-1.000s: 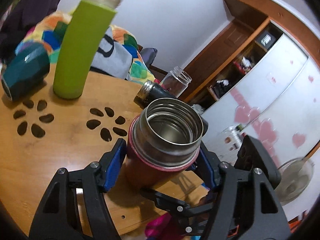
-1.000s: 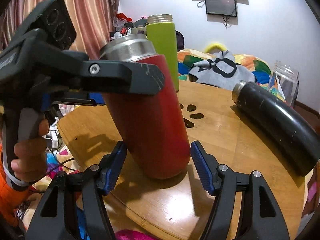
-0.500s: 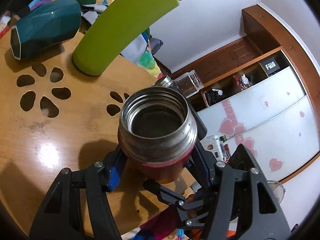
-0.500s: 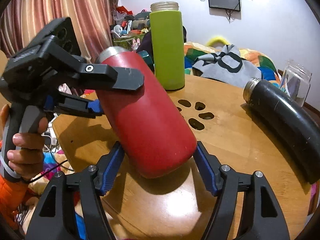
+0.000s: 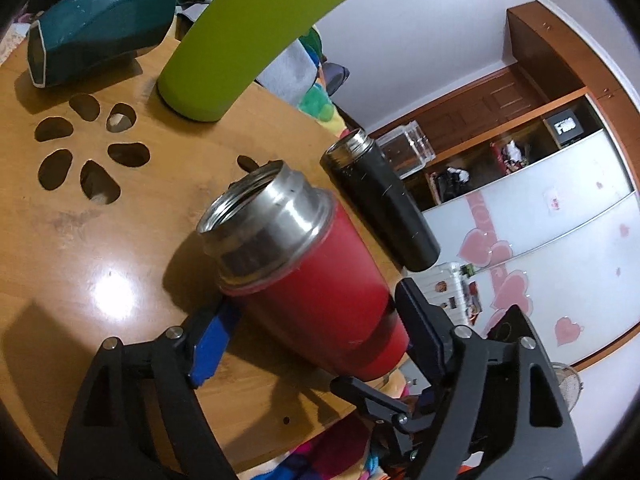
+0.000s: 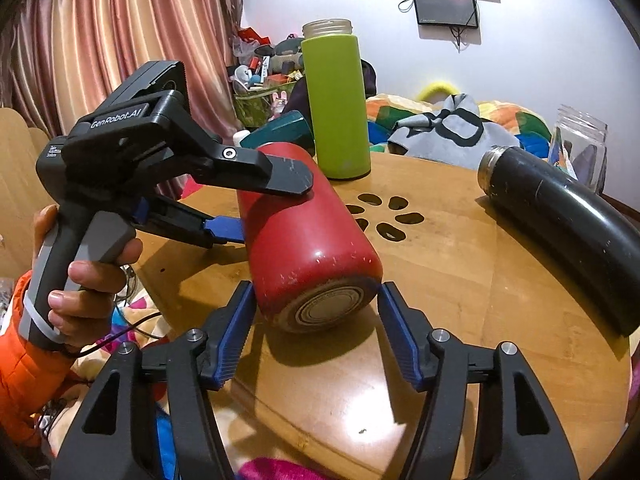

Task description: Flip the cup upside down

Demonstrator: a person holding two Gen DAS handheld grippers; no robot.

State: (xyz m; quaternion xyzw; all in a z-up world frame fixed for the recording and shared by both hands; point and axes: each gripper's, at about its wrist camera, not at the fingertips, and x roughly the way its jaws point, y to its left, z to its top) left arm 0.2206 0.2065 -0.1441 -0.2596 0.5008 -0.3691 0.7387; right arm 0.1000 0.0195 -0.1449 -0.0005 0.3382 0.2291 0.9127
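I hold the red steel cup (image 6: 308, 236) at frame centre, clear above the bench (image 6: 460, 280), mid-flip. Its long axis lies near level: base toward my right tongs (image 6: 316, 336), open mouth toward the green bottle (image 6: 336, 104). Left tongs (image 6: 256, 208) are clamped across its body to turn it. Right tongs stand apart, flanking the base, contact uncertain.

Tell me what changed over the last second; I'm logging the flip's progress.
The red cup, gripped by the left tongs, tipped from near upright to roughly horizontal, its base swinging toward the right tongs, which stayed open around it. The green bottle and black flask stayed put on the table.
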